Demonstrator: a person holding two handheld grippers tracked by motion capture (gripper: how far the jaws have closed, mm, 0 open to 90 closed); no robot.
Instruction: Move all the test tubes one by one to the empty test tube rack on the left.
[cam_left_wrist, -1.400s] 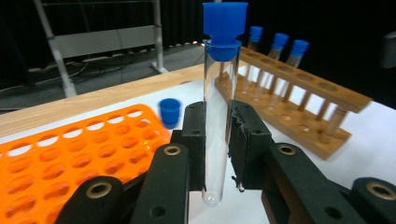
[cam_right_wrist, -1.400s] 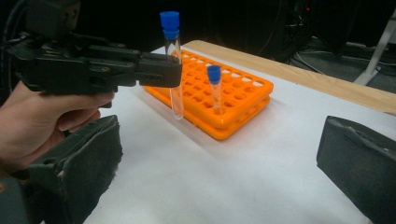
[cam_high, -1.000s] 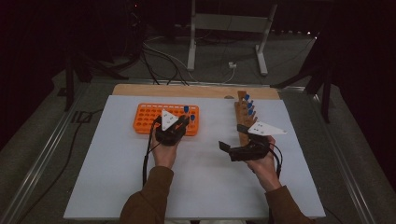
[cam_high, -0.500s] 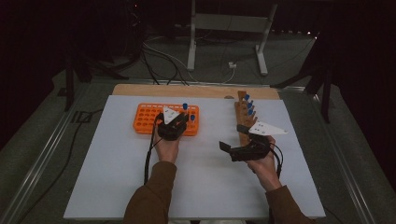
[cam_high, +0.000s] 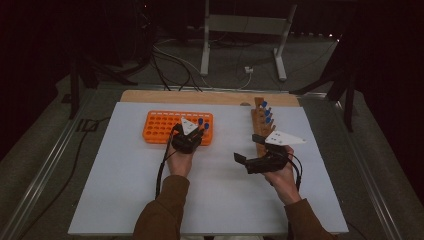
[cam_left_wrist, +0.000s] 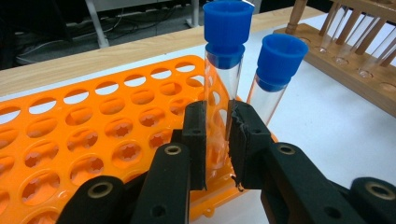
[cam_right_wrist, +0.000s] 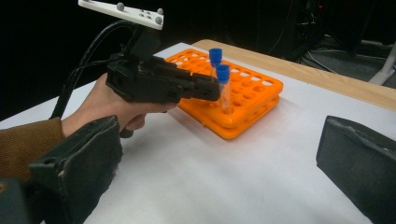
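Left hand-held gripper (cam_left_wrist: 217, 140) is clamped on a clear tube with a blue cap (cam_left_wrist: 223, 93); both black pads press the glass below the cap, and the tube stands upright in a hole at the near corner of the orange rack (cam_left_wrist: 93, 135). A second blue-capped tube (cam_left_wrist: 273, 88) stands upright in the next hole, just beside the first and free of the jaws. Every other hole of the rack that can be seen is empty. In the high view the rack (cam_high: 160, 127) lies on the white table (cam_high: 125, 200) left of centre, with both blue caps at its right end.

A wooden rack (cam_high: 261, 130) stands well apart to the right, running away from the person, with a few blue-capped tubes (cam_high: 267, 113) in its far end. The left gripper view shows the near part of this wooden rack (cam_left_wrist: 369, 79) with clear uncapped tubes leaning in it.

The left hand (cam_high: 180, 162) reaches forward from a brown sleeve (cam_high: 162, 215), holding its gripper roughly level and pointed at the orange rack's right end. The right hand-held gripper (cam_high: 247, 162) is held above bare table beside the wooden rack, pointing leftward, its jaws wide apart with nothing between them. The right hand (cam_high: 282, 175) grips it from behind.
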